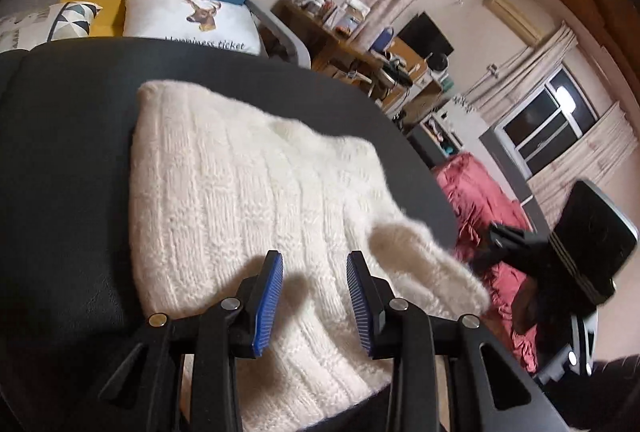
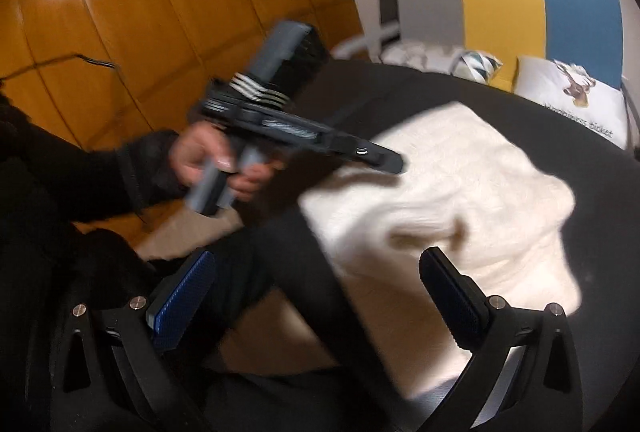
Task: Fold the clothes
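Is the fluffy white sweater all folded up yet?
Nearly, it seems. The white sweater already lies in a compact bundle on the black surface. Nothing is in hand: the left gripper and right gripper are both open and empty. One floppy corner may need tucking.

1 sweater (image 1: 248,192), 2 pillows (image 1: 192,22), 2 grippers (image 1: 314,306).
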`<act>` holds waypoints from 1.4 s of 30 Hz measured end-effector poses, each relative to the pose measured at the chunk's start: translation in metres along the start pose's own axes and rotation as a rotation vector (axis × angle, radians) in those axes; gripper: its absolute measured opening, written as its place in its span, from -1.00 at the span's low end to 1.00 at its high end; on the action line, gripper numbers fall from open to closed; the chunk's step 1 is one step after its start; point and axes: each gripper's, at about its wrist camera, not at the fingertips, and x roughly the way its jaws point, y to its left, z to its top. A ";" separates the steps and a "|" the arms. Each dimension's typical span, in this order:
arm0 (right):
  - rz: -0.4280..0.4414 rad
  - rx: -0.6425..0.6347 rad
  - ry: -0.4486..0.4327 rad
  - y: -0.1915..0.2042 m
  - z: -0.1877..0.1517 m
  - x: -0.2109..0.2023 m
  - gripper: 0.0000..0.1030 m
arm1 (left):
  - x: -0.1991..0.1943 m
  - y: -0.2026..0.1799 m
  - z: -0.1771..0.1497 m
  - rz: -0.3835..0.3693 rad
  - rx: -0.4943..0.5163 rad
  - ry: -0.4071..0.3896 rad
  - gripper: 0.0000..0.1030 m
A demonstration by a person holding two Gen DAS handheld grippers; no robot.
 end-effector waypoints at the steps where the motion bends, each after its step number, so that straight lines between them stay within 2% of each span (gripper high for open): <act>1: -0.004 0.014 0.031 -0.025 0.002 -0.002 1.00 | 0.000 0.000 -0.002 -0.012 0.002 -0.006 -0.37; 4: 0.065 0.121 -0.006 -0.042 -0.014 -0.011 1.00 | 0.000 -0.001 -0.007 -0.050 0.007 -0.025 -0.37; 9: 0.052 0.317 -0.048 -0.067 -0.058 0.000 1.00 | 0.012 0.008 -0.011 -0.108 -0.087 -0.040 -0.37; 10: 0.082 0.334 -0.061 -0.067 -0.060 0.004 1.00 | 0.013 0.013 -0.012 -0.124 -0.118 -0.051 -0.37; 13: 0.128 0.331 -0.041 -0.063 -0.061 0.018 1.00 | 0.015 0.026 -0.016 -0.183 -0.207 -0.087 -0.37; 16: 0.220 0.307 -0.006 -0.056 -0.058 0.026 1.00 | 0.018 0.031 -0.020 -0.198 -0.230 -0.090 -0.37; 18: 0.208 0.265 -0.034 -0.050 -0.056 0.012 1.00 | 0.021 0.034 -0.022 -0.208 -0.246 -0.092 -0.37; 20: 0.175 0.289 -0.068 -0.055 -0.058 -0.002 1.00 | 0.023 0.037 -0.025 -0.218 -0.260 -0.095 -0.37; 22: 0.075 0.333 -0.059 -0.067 -0.061 0.000 1.00 | 0.024 0.036 -0.025 -0.210 -0.255 -0.096 -0.37; 25: 0.115 0.395 -0.053 -0.079 -0.064 0.017 1.00 | 0.024 0.031 -0.026 -0.190 -0.236 -0.095 -0.37; 30: 0.271 0.287 0.023 -0.050 -0.055 0.032 1.00 | 0.029 0.013 -0.026 -0.077 -0.130 -0.064 -0.37; 33: 0.376 0.256 -0.040 -0.039 -0.047 0.019 1.00 | 0.037 0.001 -0.024 0.004 -0.092 -0.040 -0.39; 34: 0.380 0.258 -0.025 -0.039 -0.047 0.021 1.00 | 0.040 -0.002 -0.024 0.030 -0.084 -0.034 -0.39; 36: 0.219 0.248 0.161 -0.038 -0.055 0.043 1.00 | 0.046 -0.010 -0.023 0.079 -0.054 -0.021 -0.39; 38: 0.161 0.185 0.225 -0.030 -0.062 0.054 0.99 | 0.050 -0.015 -0.024 0.106 -0.038 -0.014 -0.40; 39: 0.170 0.205 0.235 -0.031 -0.062 0.053 0.99 | 0.051 -0.016 -0.024 0.111 -0.039 -0.012 -0.40; 42: 0.121 0.217 0.256 -0.031 -0.061 0.046 0.99 | 0.052 -0.022 -0.023 0.131 -0.005 0.004 -0.39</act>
